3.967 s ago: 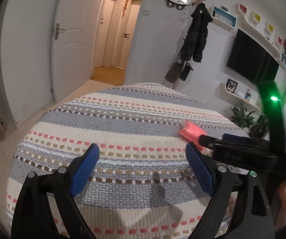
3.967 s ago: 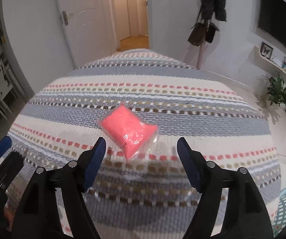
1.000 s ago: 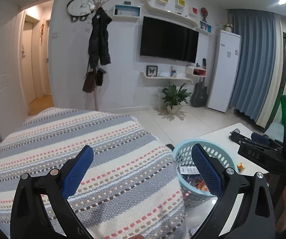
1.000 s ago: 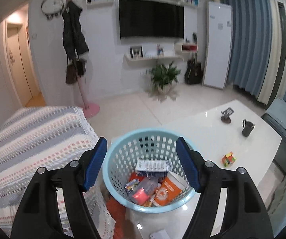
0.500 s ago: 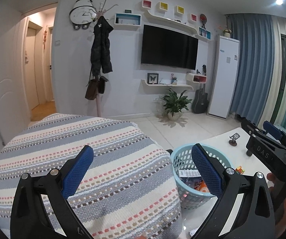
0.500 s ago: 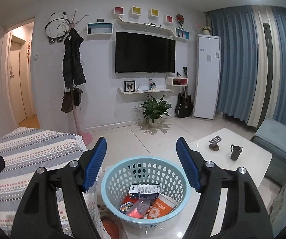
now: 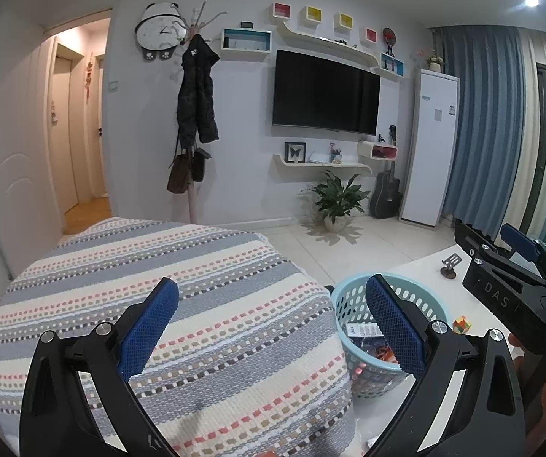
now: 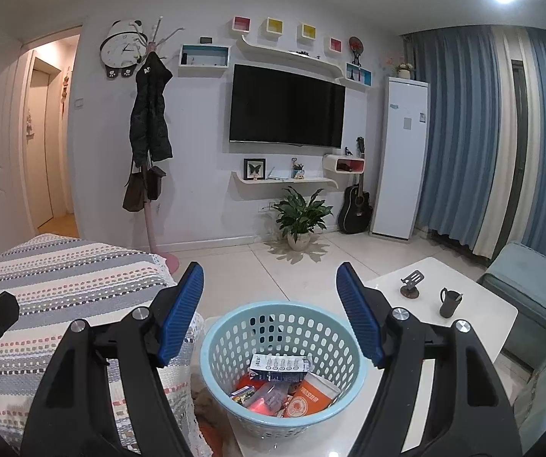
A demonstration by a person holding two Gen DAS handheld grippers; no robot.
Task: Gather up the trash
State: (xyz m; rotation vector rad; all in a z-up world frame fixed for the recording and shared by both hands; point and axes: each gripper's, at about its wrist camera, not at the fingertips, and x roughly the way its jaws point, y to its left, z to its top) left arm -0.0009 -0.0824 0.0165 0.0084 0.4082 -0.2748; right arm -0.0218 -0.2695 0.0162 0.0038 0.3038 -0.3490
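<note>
The right gripper (image 8: 269,293) is wide open and holds nothing. It hangs in the air above the light blue basket (image 8: 219,346). The basket stands on the near corner of a white table (image 8: 474,304), just beside a striped blanket (image 8: 63,278). Inside it lies trash: a white box (image 8: 280,363), an orange packet (image 8: 312,396) and a clear bag with something pink (image 8: 267,398), though the small bits under them are hard to make out. The left gripper (image 7: 271,299) is also wide open and empty, above the blanket's edge (image 7: 215,285), with the basket (image 7: 351,302) near its right finger.
</note>
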